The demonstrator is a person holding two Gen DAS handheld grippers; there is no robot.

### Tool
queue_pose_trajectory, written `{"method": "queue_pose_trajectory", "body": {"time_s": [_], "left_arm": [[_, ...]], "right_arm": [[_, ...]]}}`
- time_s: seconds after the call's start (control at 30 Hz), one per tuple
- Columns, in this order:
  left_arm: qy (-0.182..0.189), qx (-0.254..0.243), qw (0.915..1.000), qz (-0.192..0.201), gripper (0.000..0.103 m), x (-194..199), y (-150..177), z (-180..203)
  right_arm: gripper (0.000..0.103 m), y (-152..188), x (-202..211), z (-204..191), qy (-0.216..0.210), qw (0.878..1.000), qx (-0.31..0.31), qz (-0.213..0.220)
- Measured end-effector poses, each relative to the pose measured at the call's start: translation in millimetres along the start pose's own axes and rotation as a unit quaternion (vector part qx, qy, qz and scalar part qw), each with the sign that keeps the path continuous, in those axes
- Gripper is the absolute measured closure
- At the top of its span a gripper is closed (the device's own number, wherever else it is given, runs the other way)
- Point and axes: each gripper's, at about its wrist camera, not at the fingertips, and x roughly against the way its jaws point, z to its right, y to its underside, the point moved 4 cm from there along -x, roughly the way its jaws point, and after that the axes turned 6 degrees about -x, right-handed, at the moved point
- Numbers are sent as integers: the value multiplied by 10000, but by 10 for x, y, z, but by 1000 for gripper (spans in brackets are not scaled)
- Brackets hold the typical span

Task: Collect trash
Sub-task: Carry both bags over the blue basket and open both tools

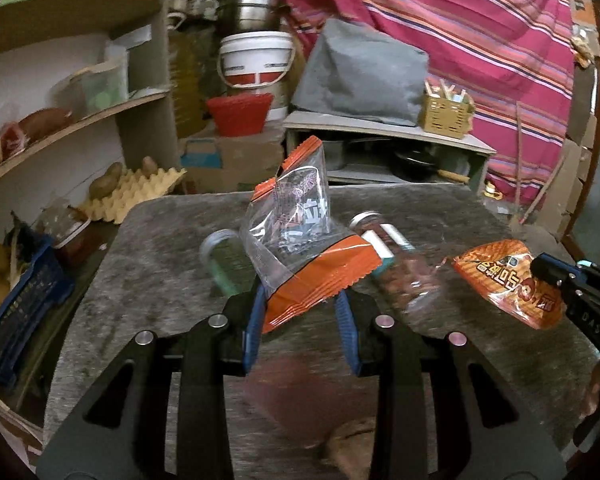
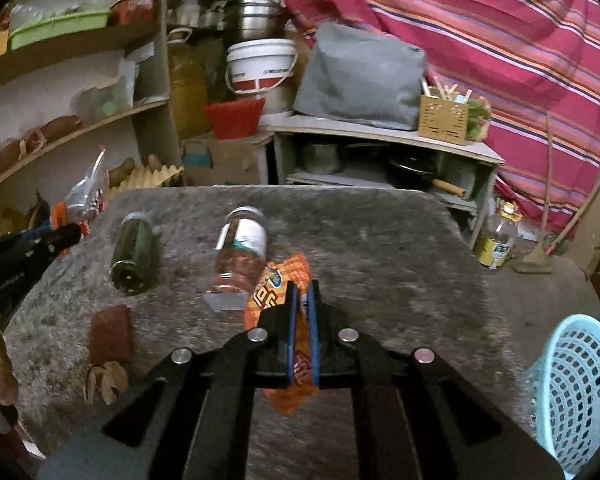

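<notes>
My left gripper (image 1: 300,300) is shut on a clear and orange plastic wrapper (image 1: 300,248), which it holds up above the grey table (image 1: 160,280). My right gripper (image 2: 303,288) is shut on an orange snack packet (image 2: 278,280), which hangs through its blue pads. In the left wrist view the right gripper (image 1: 540,270) shows at the right with the packet (image 1: 504,280). In the right wrist view the left gripper (image 2: 66,234) shows at the left with its wrapper (image 2: 86,194). A plastic bottle (image 2: 240,256) and a dark green jar (image 2: 134,256) lie on the table.
A brown wrapper (image 2: 110,334) and dry leaves (image 2: 106,380) lie on the table's near left. A light blue basket (image 2: 572,396) stands low at the right. Shelves (image 1: 80,120), an egg tray (image 1: 140,188) and a blue crate (image 1: 24,304) crowd the left.
</notes>
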Motion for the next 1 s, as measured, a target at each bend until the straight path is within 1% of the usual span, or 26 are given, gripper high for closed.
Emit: {"method": "queue_pose_trajectory", "body": {"time_s": [0.27, 0.5, 0.6, 0.7, 0.8, 0.83, 0.9, 1.0], "left_arm": [[174, -325, 9992, 156, 72, 18, -98, 753], [549, -613, 9961, 329, 71, 114, -183, 1498], [734, -708, 9939, 408, 71, 160, -222, 1774], [943, -897, 9902, 510, 71, 232, -280, 2149], [1147, -1058, 9861, 575, 71, 296, -291, 2467], [1238, -1115, 9842, 601, 71, 323, -287, 2626], [1425, -1136, 9816, 576, 71, 332, -273, 2820], [1797, -1265, 9744, 469, 71, 328, -178, 3289]], "right_arm": [[97, -17, 276, 558, 222, 9989, -377, 159], [97, 14, 583, 1115, 575, 9961, -590, 324], [97, 29, 773, 1427, 815, 9933, -707, 426], [97, 44, 962, 1728, 1002, 9897, -873, 528], [97, 87, 1139, 2062, 1260, 9849, -1030, 592], [97, 122, 1201, 2200, 1370, 9827, -1097, 597], [97, 178, 1283, 2403, 1565, 9790, -1166, 591], [97, 307, 1431, 2759, 1862, 9713, -1360, 580]]}}
